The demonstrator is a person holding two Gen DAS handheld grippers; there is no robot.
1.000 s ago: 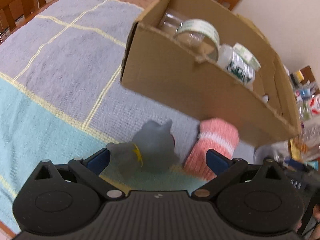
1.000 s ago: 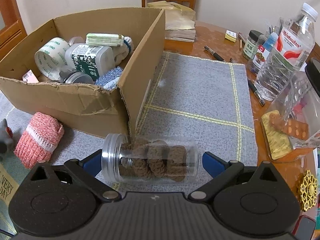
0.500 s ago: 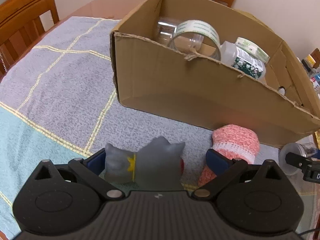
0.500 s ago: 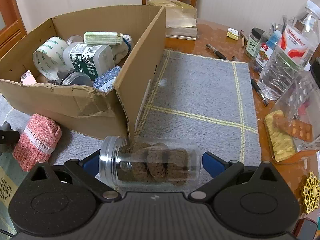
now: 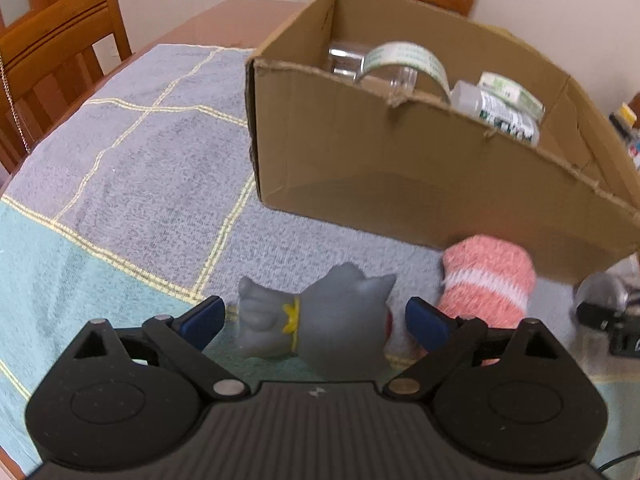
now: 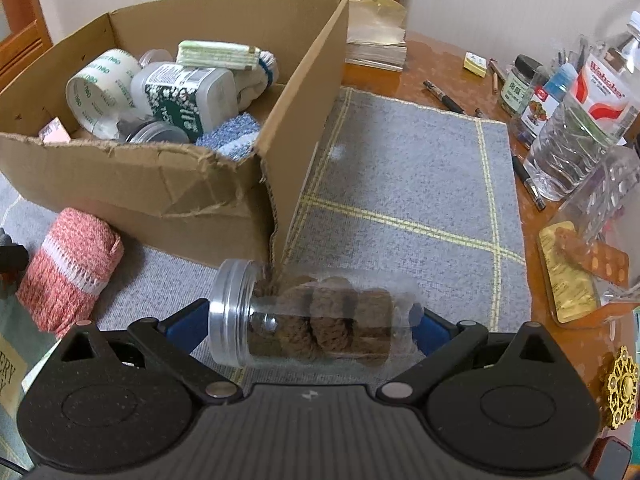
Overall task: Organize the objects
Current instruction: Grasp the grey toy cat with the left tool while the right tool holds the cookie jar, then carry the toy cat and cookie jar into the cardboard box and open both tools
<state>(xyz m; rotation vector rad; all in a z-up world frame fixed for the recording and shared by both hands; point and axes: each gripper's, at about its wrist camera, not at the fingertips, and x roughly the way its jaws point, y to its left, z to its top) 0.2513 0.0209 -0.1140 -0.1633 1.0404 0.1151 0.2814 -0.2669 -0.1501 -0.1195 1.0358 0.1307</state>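
A grey cat-like toy [image 5: 320, 320] with a yellow collar lies on the table mat, between the jaws of my left gripper [image 5: 314, 318]. The jaws are closing, and a gap shows on each side of the toy. A rolled pink-and-white sock [image 5: 488, 276] lies just right of it, against the cardboard box [image 5: 380, 160]. In the right wrist view, a clear jar [image 6: 316, 316] of brown lumps with a silver lid lies sideways on the mat by the box corner [image 6: 276, 200]. My right gripper [image 6: 308, 326] is shut on its two ends.
The box holds a tape roll [image 6: 104, 88], a white bottle [image 6: 184, 96], a blue cloth [image 6: 232, 140] and other things. To the right stand a water bottle [image 6: 580, 120], small jars [image 6: 520, 84], pens [image 6: 444, 96] and pill packs [image 6: 580, 272]. Wooden chairs [image 5: 52, 64] ring the table.
The left view has rolled level and the left jaws have narrowed around the grey toy. The right jaws have closed the small gap at the jar's base.
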